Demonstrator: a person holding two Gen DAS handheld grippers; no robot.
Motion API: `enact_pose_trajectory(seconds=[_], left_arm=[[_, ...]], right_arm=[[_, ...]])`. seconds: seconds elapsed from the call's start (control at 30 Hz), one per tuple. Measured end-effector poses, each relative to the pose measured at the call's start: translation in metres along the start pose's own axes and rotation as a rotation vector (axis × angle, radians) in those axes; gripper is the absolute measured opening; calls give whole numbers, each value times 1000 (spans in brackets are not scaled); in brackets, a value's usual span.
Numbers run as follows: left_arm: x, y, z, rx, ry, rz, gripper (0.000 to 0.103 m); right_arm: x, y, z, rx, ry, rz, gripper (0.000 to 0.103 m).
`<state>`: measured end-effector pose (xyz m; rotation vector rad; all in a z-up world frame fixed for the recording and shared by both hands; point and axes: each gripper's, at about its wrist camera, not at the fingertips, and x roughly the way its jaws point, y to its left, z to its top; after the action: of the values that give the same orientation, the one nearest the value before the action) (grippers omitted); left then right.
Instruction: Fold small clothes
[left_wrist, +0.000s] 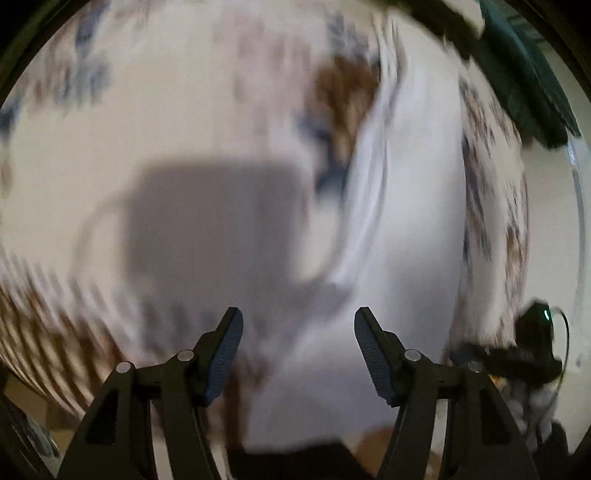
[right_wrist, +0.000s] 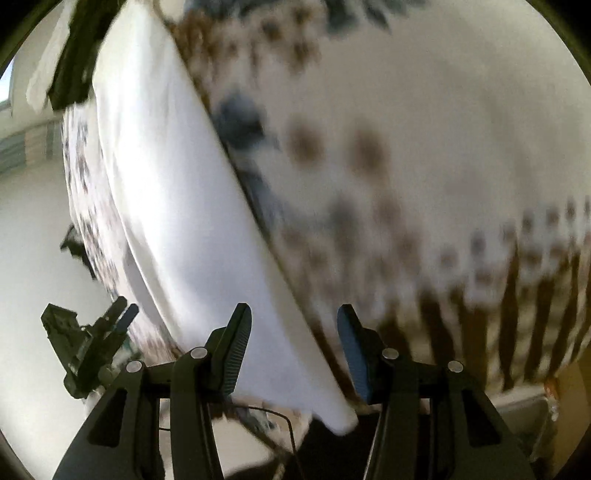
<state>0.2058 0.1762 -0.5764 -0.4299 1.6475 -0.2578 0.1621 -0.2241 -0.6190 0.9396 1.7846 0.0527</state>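
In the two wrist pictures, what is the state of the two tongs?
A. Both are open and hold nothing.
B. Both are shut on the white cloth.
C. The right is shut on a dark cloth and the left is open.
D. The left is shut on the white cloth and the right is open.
A: the left tongs and the right tongs each show a wide gap between the fingers, with the white cloth lying beyond them, ungripped.

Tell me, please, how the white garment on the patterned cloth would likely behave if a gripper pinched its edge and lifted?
The white garment is probably floppy: it lies flat with soft folds. It likely weighs little, being thin. It might slide across the patterned cloth rather than stay put.
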Motion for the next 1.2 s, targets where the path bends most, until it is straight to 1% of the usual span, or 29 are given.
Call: enact_pose_trajectory(seconds=[0.07, 0.1, 0.17, 0.2, 0.27, 0.3, 0.33, 0.37, 0.4, 0.43, 0.5, 0.53, 0.6, 0.67, 0.73, 0.77, 0.8, 0.83, 0.87, 0.9, 0.93, 0.97, 1.0, 1.07, 1.1, 1.13, 1.17, 1.2], left_arm=[[16, 5, -21, -33, 68, -21, 60], [27, 7, -34, -44, 83, -27, 58], [36, 7, -47, -38, 66, -29, 56], [37, 7, -52, -32, 48, -30, 50], [36, 3, -56, -26, 24, -43, 8], [38, 1, -60, -31, 19, -62, 7], [33, 0, -62, -37, 11, -79, 6], [29, -4, -65, -37, -7, -110, 6], [26, -5, -68, -40, -17, -135, 6], [19, -5, -71, -53, -29, -176, 6], [10, -6, -80, -74, -43, -220, 6], [14, -6, -82, -94, -45, -233, 6], [21, 2, -83, -132, -37, -231, 6], [30, 15, -82, -143, -15, -196, 6], [35, 24, -83, -170, 29, -193, 10], [34, 29, -83, -185, 48, -191, 22], [27, 35, -85, -186, 50, -191, 32], [21, 37, -85, -179, 40, -196, 56], [16, 37, -85, -172, 18, -214, 71], [13, 38, -86, -171, 1, -230, 71], [10, 40, -84, -181, -3, -233, 71], [7, 45, -84, -189, -1, -230, 71], [3, 43, -79, -189, -6, -244, 71], [-10, 33, -64, -169, -48, -246, 71], [-16, 28, -57, -155, -66, -260, 71], [-26, 16, -41, -129, -101, -275, 72], [-27, 7, -29, -113, -120, -275, 72], [-34, -7, -10, -87, -151, -288, 72]], right_arm=[[13, -10, -14, 4, 49, -9, 51], [20, -16, -22, 8, 64, -16, 51], [37, -24, -33, 31, 96, -16, 51], [46, -28, -38, 47, 110, 7, 51], [57, -29, -43, 51, 126, 42, 51], [64, -23, -43, 48, 125, 53, 49], [66, -19, -47, 33, 113, 49, 32], [67, -14, -49, 9, 103, 27, 19], [65, -8, -53, -13, 83, 15, 8], [64, -5, -56, -14, 73, 21, 4], [54, -3, -63, -11, 49, 35, 4], [52, -5, -67, -16, 38, 31, 3], [43, -8, -69, -21, 16, 4, 3], [41, -12, -65, -19, 22, 5, 3], [41, -17, -59, -21, 52, -10, 3], [42, -15, -55, -25, 62, -20, 4], [41, -16, -53, -32, 71, -25, 12], [40, -13, -52, -45, 82, -28, 20], [44, -8, -52, -50, 86, -24, 27], [42, -9, -50, -51, 88, -20, 44], [42, -9, -49, -46, 85, -22, 51], [37, -18, -48, -45, 84, -25, 52], [35, -18, -46, -39, 79, -21, 52], [25, -21, -40, -37, 67, -16, 52], [17, -13, -35, -46, 48, -8, 52], [9, -4, -28, -58, 29, 3, 52], [-5, -3, -21, -71, 10, 11, 52], [-16, 7, -11, -82, -15, 19, 52]])
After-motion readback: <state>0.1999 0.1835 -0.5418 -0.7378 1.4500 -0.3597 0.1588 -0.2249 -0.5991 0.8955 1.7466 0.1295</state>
